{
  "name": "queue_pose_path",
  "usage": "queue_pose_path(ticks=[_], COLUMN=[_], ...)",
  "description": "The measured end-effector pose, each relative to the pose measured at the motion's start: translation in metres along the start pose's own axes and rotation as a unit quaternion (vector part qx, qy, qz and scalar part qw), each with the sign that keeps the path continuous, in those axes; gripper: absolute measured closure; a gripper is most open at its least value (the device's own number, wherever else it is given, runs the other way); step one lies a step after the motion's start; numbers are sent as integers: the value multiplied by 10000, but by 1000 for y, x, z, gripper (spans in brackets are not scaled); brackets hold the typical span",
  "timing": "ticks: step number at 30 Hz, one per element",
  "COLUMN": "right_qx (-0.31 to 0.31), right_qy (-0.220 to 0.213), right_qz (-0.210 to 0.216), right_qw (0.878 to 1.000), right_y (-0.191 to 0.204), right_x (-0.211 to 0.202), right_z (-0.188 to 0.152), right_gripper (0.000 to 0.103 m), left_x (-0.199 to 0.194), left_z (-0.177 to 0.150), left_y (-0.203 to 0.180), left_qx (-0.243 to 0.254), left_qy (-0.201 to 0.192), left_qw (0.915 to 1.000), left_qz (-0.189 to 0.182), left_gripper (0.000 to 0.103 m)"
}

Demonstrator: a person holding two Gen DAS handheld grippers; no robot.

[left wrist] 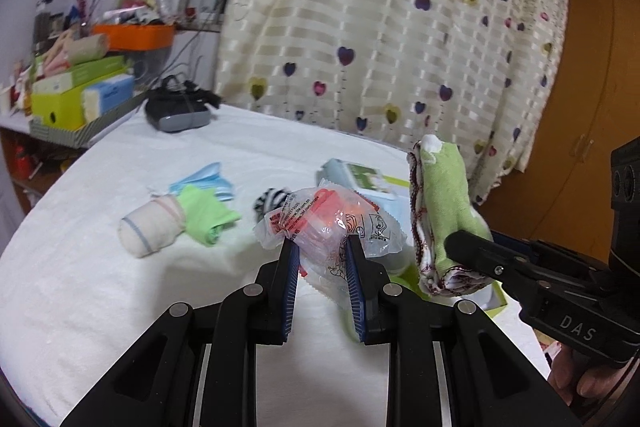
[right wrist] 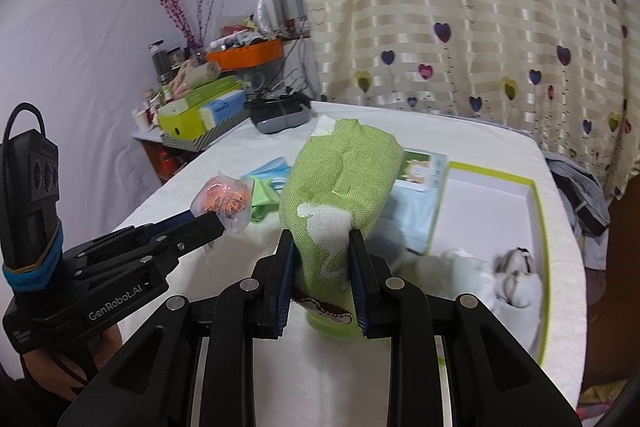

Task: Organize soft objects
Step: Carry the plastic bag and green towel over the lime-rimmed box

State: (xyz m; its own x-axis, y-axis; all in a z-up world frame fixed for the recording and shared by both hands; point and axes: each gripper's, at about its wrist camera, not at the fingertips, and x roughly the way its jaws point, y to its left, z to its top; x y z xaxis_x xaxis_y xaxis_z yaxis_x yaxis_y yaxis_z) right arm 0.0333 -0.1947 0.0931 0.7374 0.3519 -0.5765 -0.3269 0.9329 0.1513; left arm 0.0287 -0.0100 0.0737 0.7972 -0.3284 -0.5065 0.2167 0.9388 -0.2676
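My left gripper [left wrist: 323, 247] is shut on a clear plastic packet with orange contents [left wrist: 332, 223] and holds it above the white table; it also shows in the right wrist view [right wrist: 224, 205]. My right gripper [right wrist: 322, 247] is shut on a folded green towel with a white pattern [right wrist: 340, 187], held upright; the towel shows in the left wrist view [left wrist: 440, 203] at the right. A rolled white sock [left wrist: 150, 227], a green cloth [left wrist: 206, 215], blue masks [left wrist: 208, 179] and a black-and-white striped item [left wrist: 270, 201] lie on the table.
A white box with a lime rim [right wrist: 536, 211] at the right holds white socks [right wrist: 508, 283]; a pale blue pack [right wrist: 416, 211] rests at its left. A black headset [left wrist: 176, 107] sits at the table's far end. A cluttered shelf [left wrist: 76, 95] stands to the left, a curtain [left wrist: 400, 27] behind.
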Motion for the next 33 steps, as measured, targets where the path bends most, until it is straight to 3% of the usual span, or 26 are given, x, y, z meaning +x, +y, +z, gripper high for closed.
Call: queue_pose_path(ticks=[22,26,33], right_qx=[563,833,939], right_qy=[-93,11,389], right_qz=[-590,-860,-929], right_qw=[9966,9928,9905], right_y=[-79,-108,-128], right_x=[-36,-39,-24], right_z=[-21,-32,-50], right_gripper=[77,77,77], left_x=[26,34,50], left_z=[-2,-6,-15], left_y=[-78,-87,-103], left_qx=[684,741,871], left_qy=[281,389,606], left_qw=[9955,9943,9913], left_qz=[-597,-664,-779], left_gripper=[81,81,81])
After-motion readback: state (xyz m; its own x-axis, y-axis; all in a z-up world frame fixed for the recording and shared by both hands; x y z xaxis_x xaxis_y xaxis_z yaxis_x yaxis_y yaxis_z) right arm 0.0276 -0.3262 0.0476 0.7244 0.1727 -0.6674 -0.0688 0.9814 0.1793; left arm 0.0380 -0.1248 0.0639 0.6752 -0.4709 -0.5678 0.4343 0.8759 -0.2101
